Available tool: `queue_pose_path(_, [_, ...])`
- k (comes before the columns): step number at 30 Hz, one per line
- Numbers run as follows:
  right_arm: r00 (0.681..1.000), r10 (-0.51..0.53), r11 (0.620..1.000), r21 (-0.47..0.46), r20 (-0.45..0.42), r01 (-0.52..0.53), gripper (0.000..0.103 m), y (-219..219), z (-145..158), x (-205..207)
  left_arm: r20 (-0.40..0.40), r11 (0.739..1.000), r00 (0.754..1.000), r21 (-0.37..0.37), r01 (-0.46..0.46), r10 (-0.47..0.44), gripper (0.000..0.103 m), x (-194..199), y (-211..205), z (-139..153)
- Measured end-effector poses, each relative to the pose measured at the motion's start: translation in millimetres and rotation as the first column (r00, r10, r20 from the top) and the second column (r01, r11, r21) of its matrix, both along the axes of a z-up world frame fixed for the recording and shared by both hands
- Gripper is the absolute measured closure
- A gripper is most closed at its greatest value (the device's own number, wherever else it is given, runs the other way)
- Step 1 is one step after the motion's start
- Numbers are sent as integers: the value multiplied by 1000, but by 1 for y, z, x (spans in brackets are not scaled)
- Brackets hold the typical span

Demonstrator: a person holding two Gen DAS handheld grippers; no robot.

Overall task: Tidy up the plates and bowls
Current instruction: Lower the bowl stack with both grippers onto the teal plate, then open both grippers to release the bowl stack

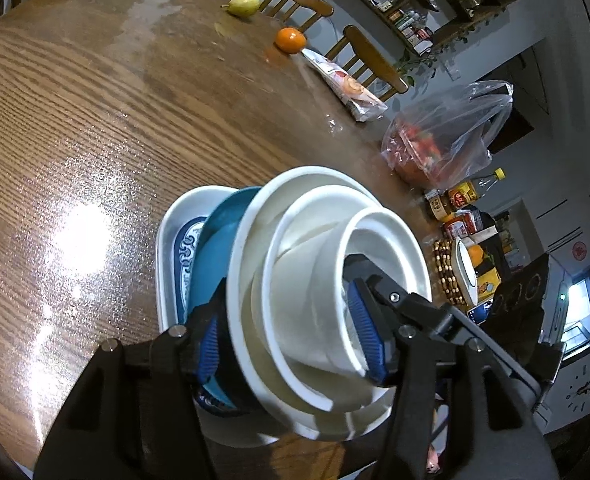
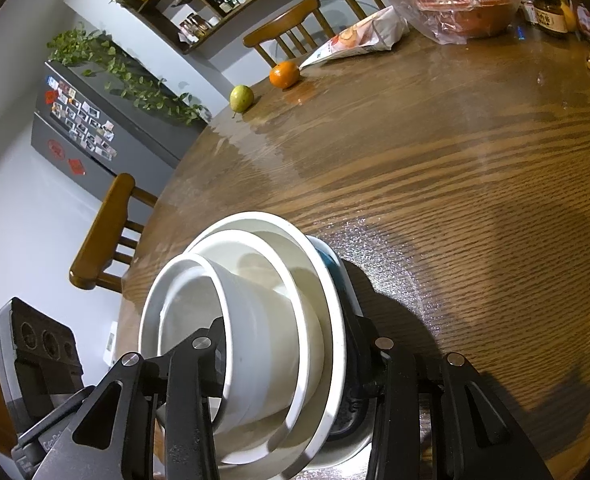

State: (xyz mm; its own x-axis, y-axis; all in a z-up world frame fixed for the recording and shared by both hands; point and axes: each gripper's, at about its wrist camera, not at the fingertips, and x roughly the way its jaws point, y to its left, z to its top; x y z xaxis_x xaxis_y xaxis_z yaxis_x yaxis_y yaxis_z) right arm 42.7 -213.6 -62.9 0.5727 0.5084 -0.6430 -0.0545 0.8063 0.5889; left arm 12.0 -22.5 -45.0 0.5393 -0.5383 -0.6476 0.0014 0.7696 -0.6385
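Observation:
A stack of dishes sits near the round wooden table's (image 1: 95,120) edge. Its base is a rectangular white plate (image 1: 167,248) with a blue pattern. On it lie a teal plate (image 1: 215,248), a wide white bowl (image 1: 315,178), a middle white bowl and a small white bowl (image 1: 375,224). My left gripper (image 1: 287,320) straddles the stack's rim, one blue pad (image 1: 209,344) under the teal plate and the other inside the small bowl, jaws slightly slack. My right gripper (image 2: 291,340) clamps the same stack (image 2: 255,220) from the other side, one finger inside the small bowl (image 2: 255,340), the other beneath the teal plate (image 2: 329,260).
A pear (image 1: 245,5) and an orange (image 1: 291,40) lie at the far edge beside a snack packet (image 1: 347,88). A plastic bag of red food (image 1: 443,140) and jars (image 1: 455,200) crowd the right. Wooden chairs (image 2: 107,232) ring the table.

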Motion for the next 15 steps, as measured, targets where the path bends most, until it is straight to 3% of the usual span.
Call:
queue_pose_path(5, [1000,10,1000,-12,0,-10,62,-2,1,0,21,999,999,37,24,-24,46,0,-2,6])
queue_pose_path(10, [1000,22,997,-75,22,-20,60,5,8,-5,112,992,994,124,-4,-10,35,-10,-3,23])
queue_pose_path(15, [999,29,991,-131,44,-23,58,9,14,-11,151,985,988,168,-25,-1,28,-19,0,32])
